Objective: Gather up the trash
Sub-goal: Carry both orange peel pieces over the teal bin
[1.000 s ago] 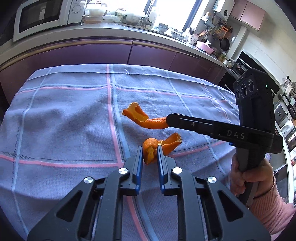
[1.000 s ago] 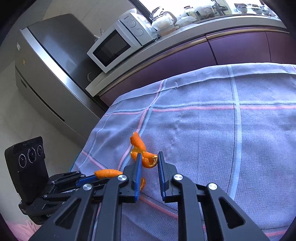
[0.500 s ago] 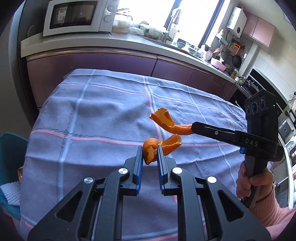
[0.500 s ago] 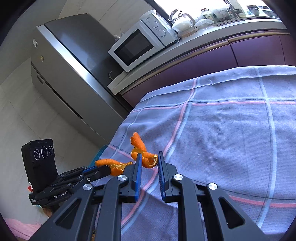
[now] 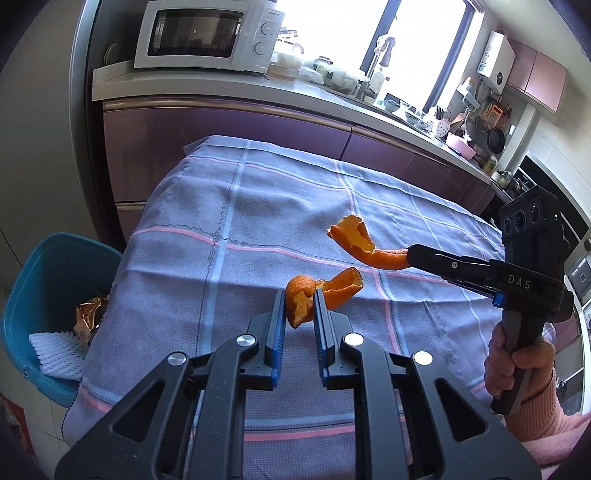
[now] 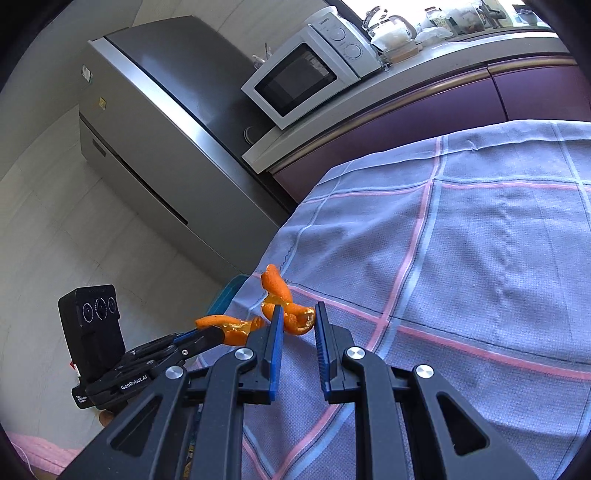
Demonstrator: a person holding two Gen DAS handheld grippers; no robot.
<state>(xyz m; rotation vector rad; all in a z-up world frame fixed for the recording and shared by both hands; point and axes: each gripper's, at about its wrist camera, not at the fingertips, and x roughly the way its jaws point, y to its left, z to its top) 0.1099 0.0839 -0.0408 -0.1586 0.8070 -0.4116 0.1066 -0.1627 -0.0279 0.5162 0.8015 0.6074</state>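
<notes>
My left wrist camera looks along its fingers [image 5: 280, 317] across the tablecloth [image 5: 258, 206] toward the counter [image 5: 229, 83]. My right looks past its fingers [image 6: 275, 325] toward the fridge [image 6: 155, 122]. Both share the microwave [image 5: 207, 35].

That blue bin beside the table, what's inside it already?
In the blue bin, a crumpled brownish wrapper and a piece of white foam netting show. The tablecloth hanging over the table edge covers the bin's right part, so anything there or underneath stays hidden.

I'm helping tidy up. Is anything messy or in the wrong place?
Nothing stands out. Each gripper, left and right, holds orange peel clear of the tablecloth, and the blue bin beside the table holds trash.
</notes>
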